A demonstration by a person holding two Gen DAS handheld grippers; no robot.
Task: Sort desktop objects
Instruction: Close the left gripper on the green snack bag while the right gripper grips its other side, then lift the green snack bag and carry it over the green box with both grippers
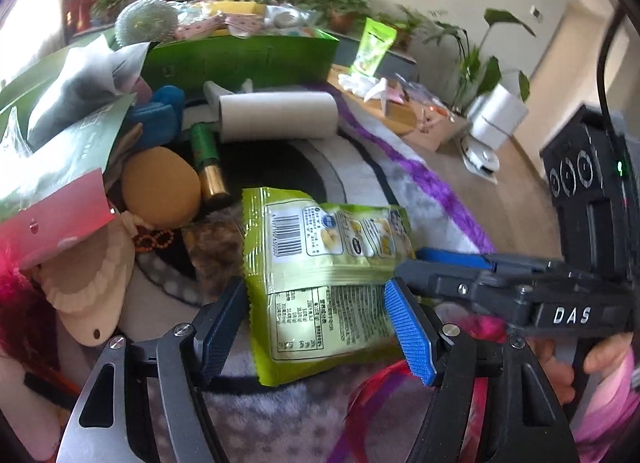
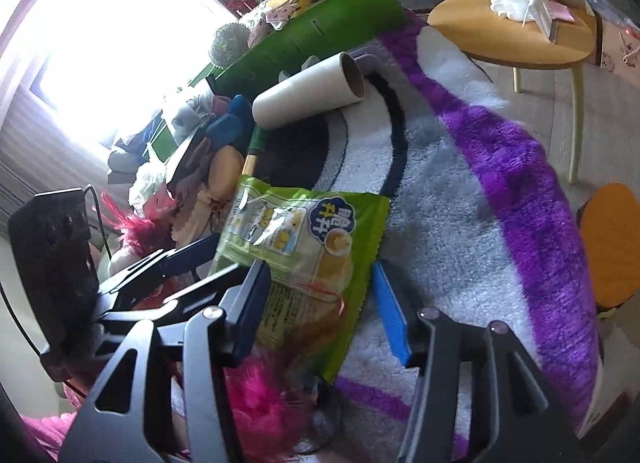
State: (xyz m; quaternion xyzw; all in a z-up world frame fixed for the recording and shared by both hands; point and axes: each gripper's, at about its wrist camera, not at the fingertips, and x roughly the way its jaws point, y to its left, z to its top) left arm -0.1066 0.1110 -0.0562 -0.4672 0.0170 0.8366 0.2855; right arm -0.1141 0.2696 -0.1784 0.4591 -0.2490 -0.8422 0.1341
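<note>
A green snack bag [image 1: 320,275] lies on the rug, label side up in the left wrist view. My left gripper [image 1: 316,327] is open, with its blue-padded fingers on either side of the bag's near end. The other hand-held gripper [image 1: 460,267] reaches in from the right beside the bag. In the right wrist view the same bag [image 2: 304,259] sits between the fingers of my right gripper [image 2: 324,307], which is open. The left gripper [image 2: 192,255] comes in from the left at the bag's edge.
A clutter pile lies beyond the bag: a cardboard roll [image 1: 276,115], a green and gold tube [image 1: 206,163], an orange egg-shaped sponge [image 1: 160,187], blue plush, packets. A green box [image 1: 240,59] stands behind. A round wooden table [image 2: 512,35] stands on the floor past the rug.
</note>
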